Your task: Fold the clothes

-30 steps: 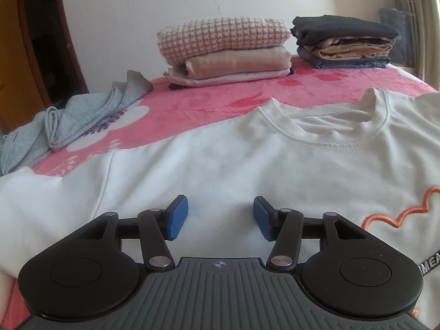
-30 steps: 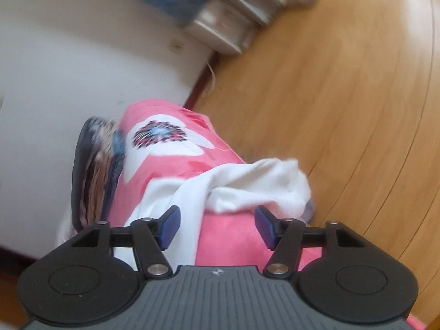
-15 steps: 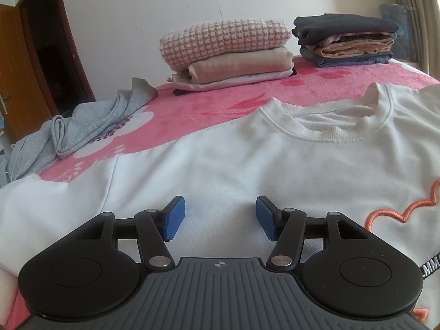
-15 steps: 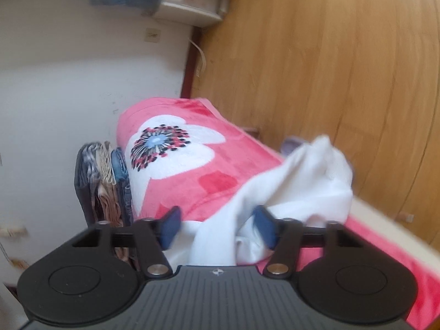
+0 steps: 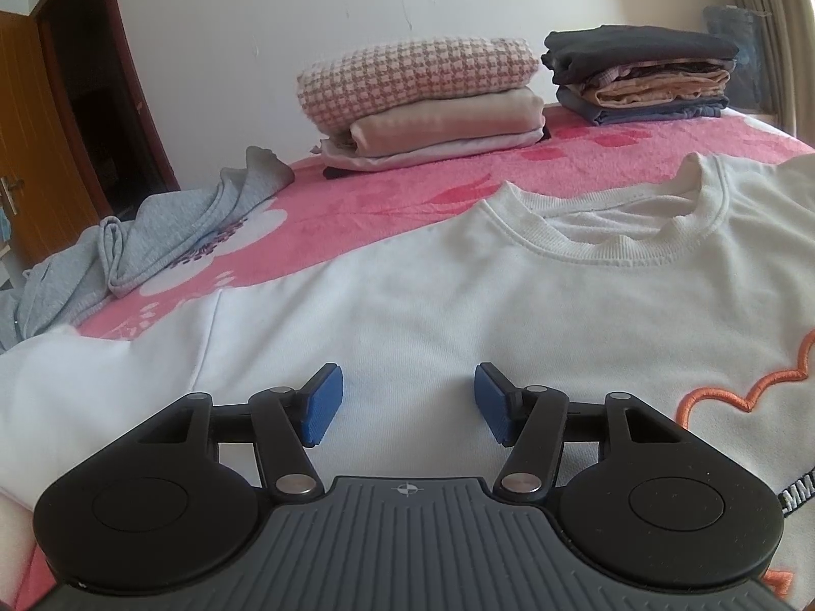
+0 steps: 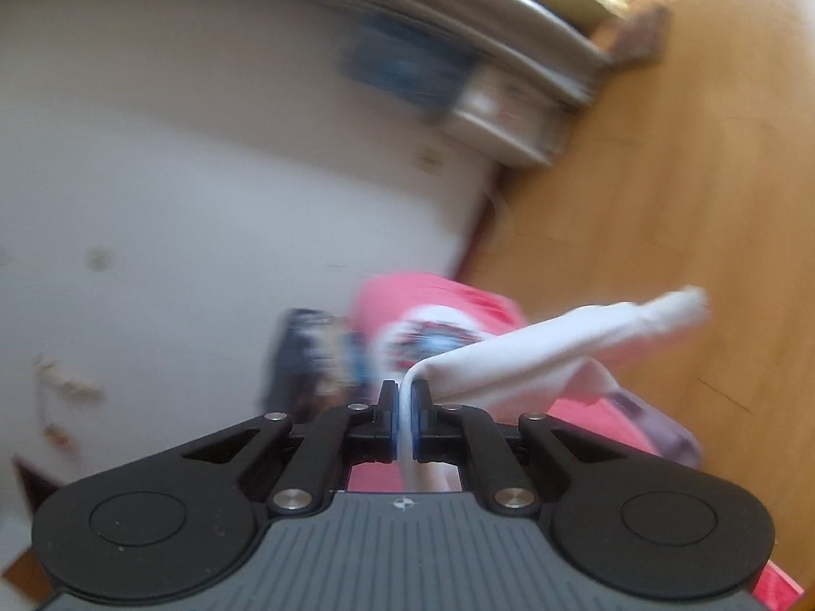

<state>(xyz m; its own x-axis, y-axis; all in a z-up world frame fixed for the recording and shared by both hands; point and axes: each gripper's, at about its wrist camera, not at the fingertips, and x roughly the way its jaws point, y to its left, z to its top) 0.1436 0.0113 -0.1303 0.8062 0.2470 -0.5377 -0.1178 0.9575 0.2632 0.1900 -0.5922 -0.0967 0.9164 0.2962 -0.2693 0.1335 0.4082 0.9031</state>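
A white sweatshirt point(image 5: 458, 305) with an orange heart outline lies spread face up on the pink floral blanket point(image 5: 387, 193). My left gripper point(image 5: 407, 399) hovers just above its chest, open, with nothing between the blue pads. In the right wrist view my right gripper point(image 6: 405, 407) is shut on a fold of the white sweatshirt's sleeve point(image 6: 560, 341), which trails up and to the right, lifted off the bed. That view is blurred by motion.
Two folded stacks sit at the far side of the bed: a checked pink pile point(image 5: 423, 96) and a dark pile point(image 5: 642, 71). A crumpled grey garment point(image 5: 147, 234) lies at the left. A brown door point(image 5: 30, 142) stands left; wooden floor point(image 6: 687, 178) lies beside the bed.
My right gripper closed on the white sleeve and rose with it, lifting the fabric off the bed. The left gripper stayed in place, open.
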